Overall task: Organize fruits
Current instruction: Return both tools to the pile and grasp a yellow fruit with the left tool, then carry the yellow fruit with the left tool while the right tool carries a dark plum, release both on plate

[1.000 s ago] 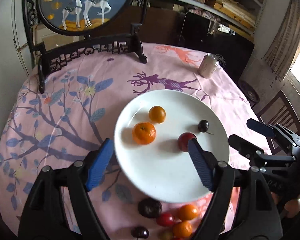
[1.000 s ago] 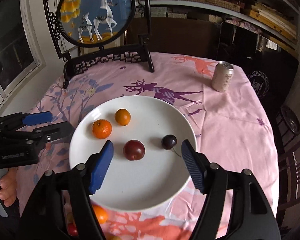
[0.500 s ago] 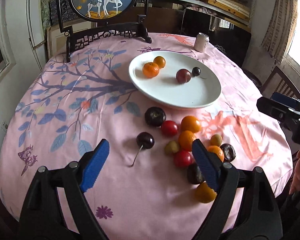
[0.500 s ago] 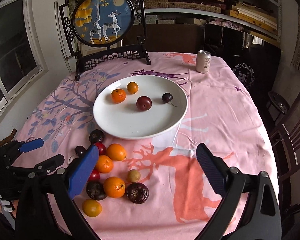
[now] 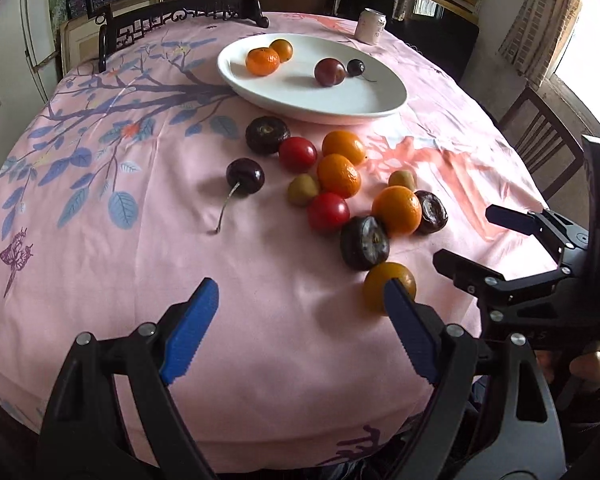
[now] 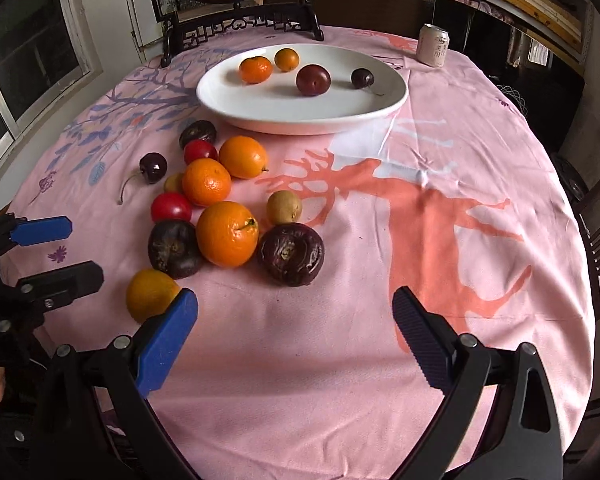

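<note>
Plainly, both tongs stood released over the near edge of the round tabletop (image 6: 480, 168), which wore a pink cloth printed with branches and deer. The left tongs (image 5: 296, 332) gaped wide with only bare cloth between the blue pads; the right-hand pad overlapped, in that view, a yellow-orange fruit (image 5: 380, 280), though whether it touched could not be told. The right tongs (image 6: 294, 338) were spread just as wide, empty, with the same yellow-orange fruit just beside their left pad.

Loose fruit lay in a cluster between the tongs and the white plate (image 6: 260, 112). Nearest were two dark wrinkled fruits, one (image 6: 291, 254) to the right of a large orange (image 6: 227, 234) and one (image 6: 174, 249) to its left, both touching it. Behind them sat a small green-brown fruit (image 6: 284, 207), a red fruit (image 6: 171, 207), two more oranges (image 6: 206, 182) (image 6: 243, 157), another red fruit (image 6: 200, 151), and a dark fruit (image 6: 198, 132) close to the plate's rim. A cherry (image 6: 153, 166) with its stalk lay a little apart on the left.

On the plate rested a mandarin (image 6: 255, 69) with a smaller orange fruit (image 6: 287, 59) just behind it, a dark red plum (image 6: 313, 79), and a dark cherry (image 6: 362, 78), the last two apart from the first pair. A drinks can (image 6: 433, 45) stood upright beyond the plate, and a dark carved stand (image 6: 240, 24) held a round picture at the far edge.
</note>
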The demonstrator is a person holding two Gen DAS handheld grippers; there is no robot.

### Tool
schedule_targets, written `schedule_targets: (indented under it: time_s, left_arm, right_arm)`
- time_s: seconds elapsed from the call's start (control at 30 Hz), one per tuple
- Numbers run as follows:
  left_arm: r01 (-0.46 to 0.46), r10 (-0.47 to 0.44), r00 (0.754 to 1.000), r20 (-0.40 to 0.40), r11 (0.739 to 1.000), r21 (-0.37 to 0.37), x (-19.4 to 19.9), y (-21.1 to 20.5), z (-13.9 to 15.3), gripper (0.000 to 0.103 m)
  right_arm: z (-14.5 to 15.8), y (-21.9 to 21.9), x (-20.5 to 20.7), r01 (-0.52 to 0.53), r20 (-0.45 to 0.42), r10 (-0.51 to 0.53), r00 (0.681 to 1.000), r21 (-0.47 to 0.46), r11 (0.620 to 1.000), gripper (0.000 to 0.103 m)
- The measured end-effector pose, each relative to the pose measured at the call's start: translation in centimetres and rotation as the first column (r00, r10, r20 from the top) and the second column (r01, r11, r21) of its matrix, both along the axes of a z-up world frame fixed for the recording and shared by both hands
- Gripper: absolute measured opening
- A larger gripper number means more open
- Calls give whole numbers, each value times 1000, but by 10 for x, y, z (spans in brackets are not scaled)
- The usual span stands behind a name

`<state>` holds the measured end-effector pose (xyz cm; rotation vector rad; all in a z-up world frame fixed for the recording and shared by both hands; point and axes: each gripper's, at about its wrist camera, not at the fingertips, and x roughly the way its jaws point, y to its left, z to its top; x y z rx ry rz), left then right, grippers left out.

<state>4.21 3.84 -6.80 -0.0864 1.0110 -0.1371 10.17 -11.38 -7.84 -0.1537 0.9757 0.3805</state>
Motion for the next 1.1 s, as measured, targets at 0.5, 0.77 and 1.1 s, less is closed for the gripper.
schedule_targets:
  time_s: [0.5,0.77,1.1]
  left_arm:
    - [28,-24,998,-59,998,63,-1,-39,-12,86]
    - [34,-24,997,-75,990,134,16,-70,-29,47]
    - [8,-8,1000,-5,996,91,7,-61,-11,35]
  right_arm:
    - [1,-35,10,46,0,-47,999,103,994,40]
    - [8,-64,-8,59,0,-61,998,186,981,40]
    - [14,-64,-11,58,12,-61,998,211,976,40]
